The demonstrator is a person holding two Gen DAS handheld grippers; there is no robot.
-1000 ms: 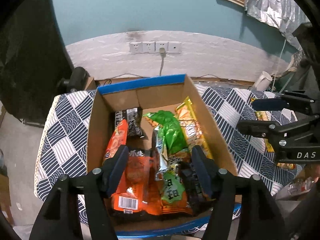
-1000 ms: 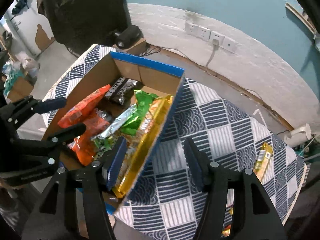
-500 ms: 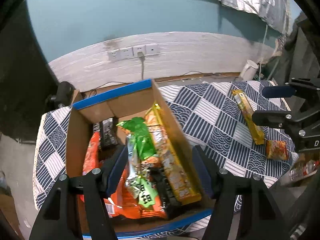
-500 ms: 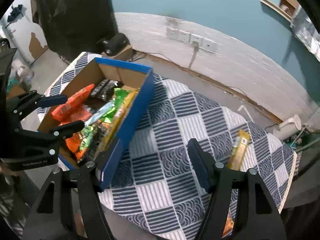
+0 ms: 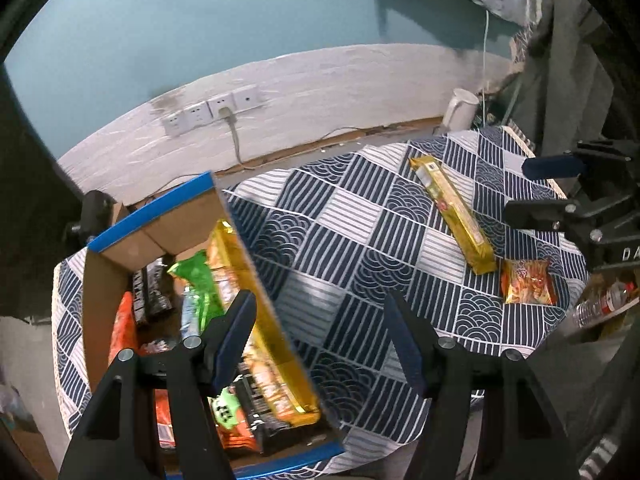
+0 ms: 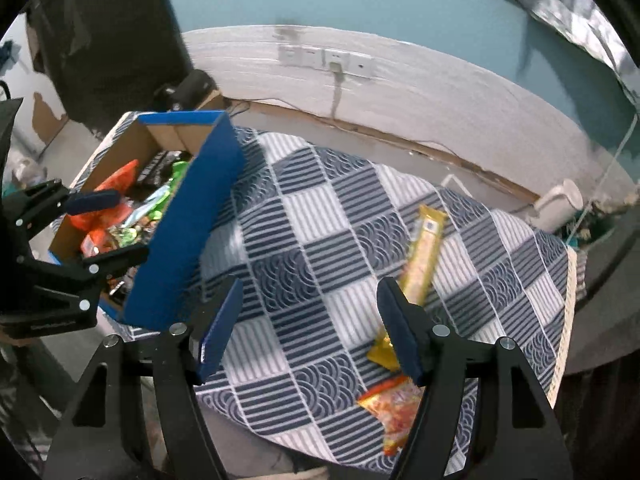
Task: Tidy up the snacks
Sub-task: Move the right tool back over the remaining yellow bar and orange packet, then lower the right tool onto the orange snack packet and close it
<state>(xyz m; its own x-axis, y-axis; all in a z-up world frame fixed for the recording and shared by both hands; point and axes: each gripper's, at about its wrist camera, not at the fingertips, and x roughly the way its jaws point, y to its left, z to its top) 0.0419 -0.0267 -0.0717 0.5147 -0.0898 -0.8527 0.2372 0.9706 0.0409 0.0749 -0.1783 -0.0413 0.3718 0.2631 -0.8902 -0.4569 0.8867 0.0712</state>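
A cardboard box with blue edges [image 5: 152, 216] [image 6: 188, 216] sits at the table's left end, filled with several snack packs, among them a long yellow pack [image 5: 256, 316] along its right wall. A long yellow snack bar [image 5: 452, 212] [image 6: 424, 252] and a small orange snack bag [image 5: 528, 282] [image 6: 394, 404] lie on the checkered cloth at the right. My left gripper [image 5: 320, 336] is open and empty over the box's right wall. My right gripper [image 6: 308, 324] is open and empty above the cloth, near the yellow bar; it also shows in the left wrist view [image 5: 552, 188].
The table carries a blue and white checkered cloth [image 5: 344, 216] [image 6: 312, 240]. A white cylinder [image 5: 460, 112] [image 6: 560, 204] stands on the floor past the table's far right. A wall with sockets [image 5: 212, 110] lies behind. A plastic bottle [image 5: 600, 304] lies off the right edge.
Both grippers have swung to the right, away from the box and toward the cloth. The yellow bar and orange bag now sit nearer the right gripper. Both stay open.
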